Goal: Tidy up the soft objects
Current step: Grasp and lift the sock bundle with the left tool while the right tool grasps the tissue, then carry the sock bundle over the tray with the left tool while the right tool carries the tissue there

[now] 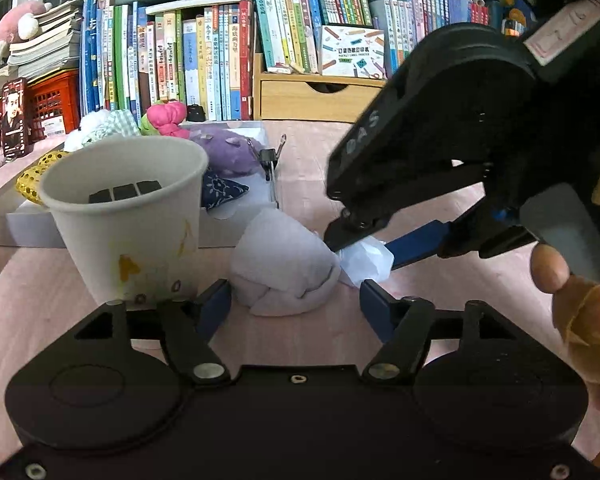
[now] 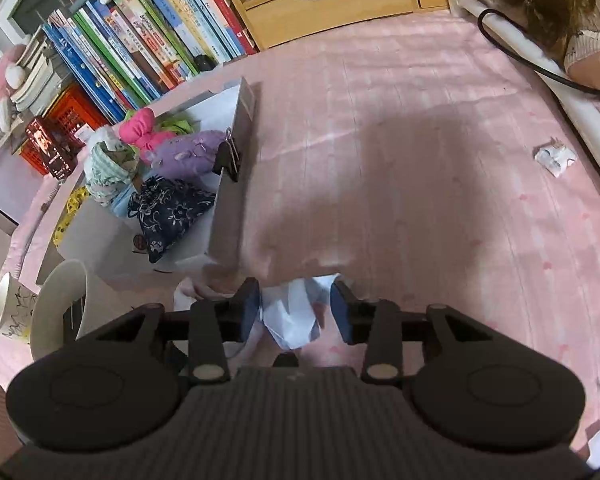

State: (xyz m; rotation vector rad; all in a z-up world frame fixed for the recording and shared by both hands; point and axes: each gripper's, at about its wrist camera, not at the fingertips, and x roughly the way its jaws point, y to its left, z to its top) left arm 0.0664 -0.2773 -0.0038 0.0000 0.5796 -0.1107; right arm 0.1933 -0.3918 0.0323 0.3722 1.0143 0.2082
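Observation:
A pale grey rolled sock bundle (image 1: 284, 266) lies on the pink cloth between my left gripper's (image 1: 296, 304) open fingers. A crumpled white tissue (image 1: 366, 260) lies right beside it. My right gripper (image 2: 296, 312) is open, its blue pads on either side of the tissue (image 2: 292, 320); it also shows in the left wrist view (image 1: 356, 236) reaching down from the right. A grey open box (image 2: 228, 192) holds a purple plush (image 2: 188, 154), a pink plush (image 2: 140, 130), a navy floral pouch (image 2: 168, 208) and a checked cloth (image 2: 108, 168).
A white paper cup (image 1: 128, 216) stands left of the sock bundle, in front of the box (image 1: 236, 226). A black binder clip (image 2: 228, 160) grips the box wall. Books and a wooden drawer unit (image 1: 320, 96) line the back. A small crumpled paper (image 2: 554, 156) lies far right.

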